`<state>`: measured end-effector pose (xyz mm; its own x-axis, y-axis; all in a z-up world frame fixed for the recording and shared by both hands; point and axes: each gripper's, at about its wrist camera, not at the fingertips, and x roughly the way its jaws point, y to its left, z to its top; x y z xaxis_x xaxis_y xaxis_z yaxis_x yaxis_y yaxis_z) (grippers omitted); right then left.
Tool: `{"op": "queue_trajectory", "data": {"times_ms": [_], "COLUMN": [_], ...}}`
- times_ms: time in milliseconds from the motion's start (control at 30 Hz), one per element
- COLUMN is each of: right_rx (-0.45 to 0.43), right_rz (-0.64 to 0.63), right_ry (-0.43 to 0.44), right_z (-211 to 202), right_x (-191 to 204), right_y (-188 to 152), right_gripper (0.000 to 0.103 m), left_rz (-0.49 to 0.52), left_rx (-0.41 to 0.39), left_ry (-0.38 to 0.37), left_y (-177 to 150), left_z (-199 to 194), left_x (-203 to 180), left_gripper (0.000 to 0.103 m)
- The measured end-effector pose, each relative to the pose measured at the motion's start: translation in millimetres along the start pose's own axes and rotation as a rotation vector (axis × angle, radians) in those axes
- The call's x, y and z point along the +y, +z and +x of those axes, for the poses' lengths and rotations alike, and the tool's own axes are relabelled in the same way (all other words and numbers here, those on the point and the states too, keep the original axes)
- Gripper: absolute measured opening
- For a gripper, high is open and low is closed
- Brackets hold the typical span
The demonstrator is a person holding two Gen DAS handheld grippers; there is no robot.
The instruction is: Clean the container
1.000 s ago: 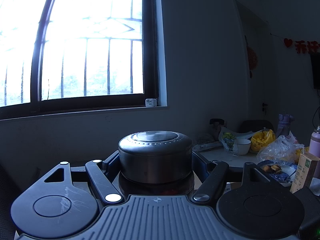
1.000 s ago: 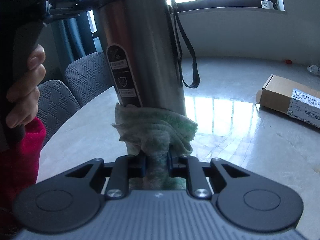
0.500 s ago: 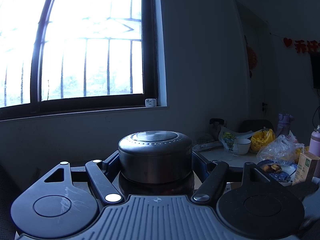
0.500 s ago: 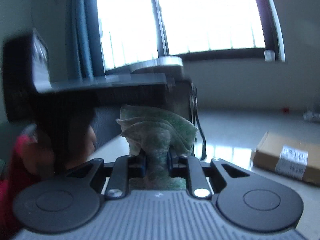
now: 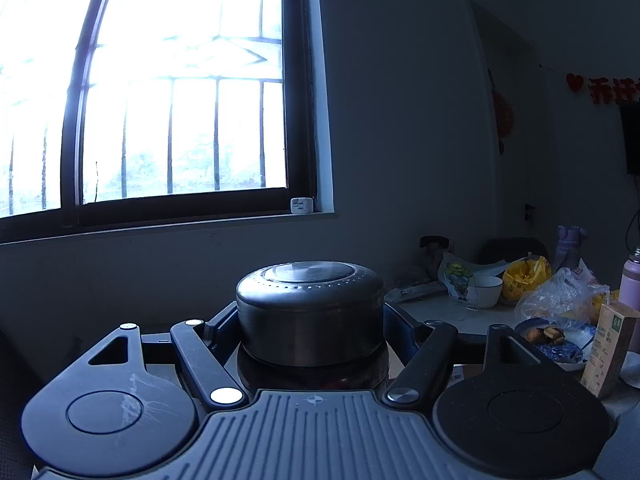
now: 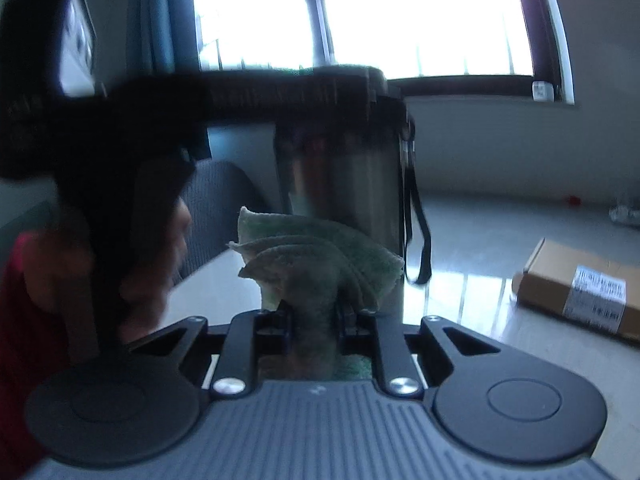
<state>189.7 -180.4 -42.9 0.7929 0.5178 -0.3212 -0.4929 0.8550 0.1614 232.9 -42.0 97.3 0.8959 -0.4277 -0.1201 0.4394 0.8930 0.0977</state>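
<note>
A tall steel flask [image 6: 344, 184] with a black wrist strap [image 6: 416, 236] stands upright on the pale table [image 6: 472, 240]. My left gripper [image 5: 310, 320] is shut around its dark lid [image 5: 310, 296], which fills the middle of the left wrist view; the same gripper shows as a dark bar [image 6: 240, 96] across the flask's top in the right wrist view. My right gripper [image 6: 314, 316] is shut on a folded green cloth [image 6: 316, 256], held against the flask's lower side.
A brown cardboard box [image 6: 580, 288] lies on the table to the right. A grey chair [image 6: 216, 208] stands at the left. A side table holds a bowl [image 5: 486, 290], bags [image 5: 560, 292], a carton [image 5: 608, 348] and a pink bottle [image 5: 632, 280]. A window is behind.
My right gripper with the cloth swung up and back from the flask's base, then settled lower beside its body. The left gripper and lid have stayed still.
</note>
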Motion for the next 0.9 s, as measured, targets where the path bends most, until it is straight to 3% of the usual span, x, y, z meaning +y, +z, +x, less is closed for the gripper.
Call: {"op": "queue_trajectory", "data": {"times_ms": [267, 467, 900], "right_rx": [0.136, 0.152, -0.065], "right_rz": [0.006, 0.001, -0.041], "right_ry": [-0.028, -0.045, -0.170], "right_z": [34, 35, -13], "right_x": [1, 6, 51], "right_y": [-29, -28, 23], "right_gripper": [0.018, 0.018, 0.018], "left_rz": [0.000, 0.005, 0.019], "left_rx": [-0.002, -0.001, 0.000], "left_ry": [-0.001, -0.001, -0.007], "left_y": [0, -1, 0], "left_z": [0, 1, 0], "left_x": [1, 1, 1], "left_gripper": [0.074, 0.074, 0.075]}}
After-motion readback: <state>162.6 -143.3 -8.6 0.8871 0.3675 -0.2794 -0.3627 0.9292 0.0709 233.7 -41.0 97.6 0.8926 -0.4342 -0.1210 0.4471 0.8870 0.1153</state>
